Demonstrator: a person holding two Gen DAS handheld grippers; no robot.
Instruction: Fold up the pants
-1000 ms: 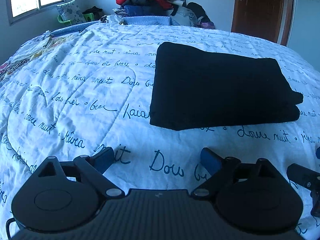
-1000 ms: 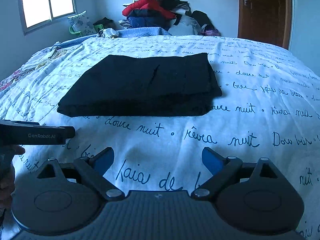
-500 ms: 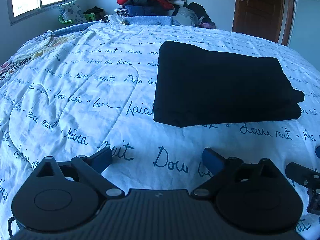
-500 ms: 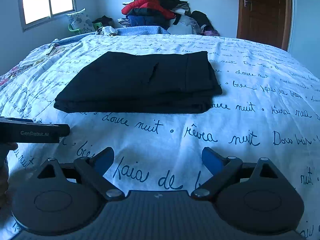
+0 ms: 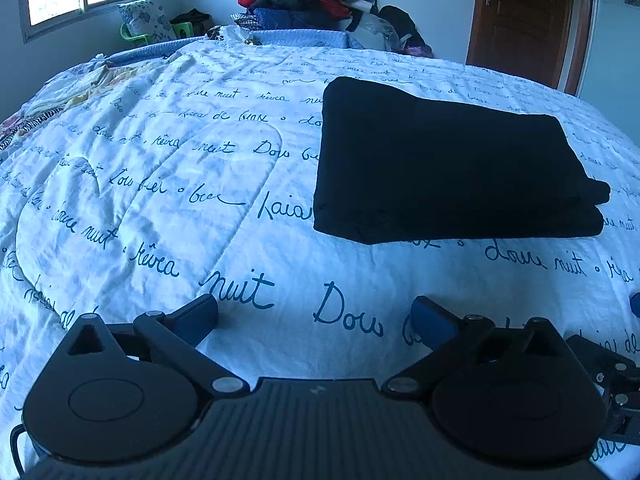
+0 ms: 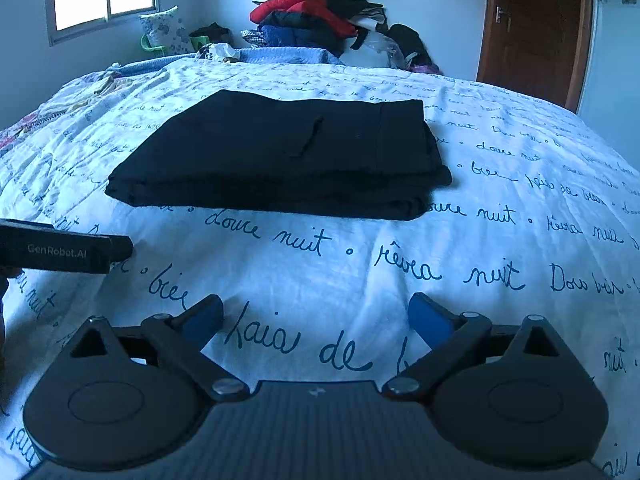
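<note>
Black pants (image 5: 448, 160) lie folded into a flat, neat rectangle of several layers on a bed. A slit pocket (image 6: 310, 138) shows on the top layer. At one end, a lower layer sticks out slightly past the fold above it.

The pants (image 6: 276, 152) are plain black. The bedspread (image 5: 160, 184) is white with dark blue handwritten script. Both grippers' fingertips (image 6: 424, 316) are blue on black bodies. The clothes pile (image 6: 316, 12) shows red and perhaps navy; the door (image 6: 532, 28) is brown.
</note>
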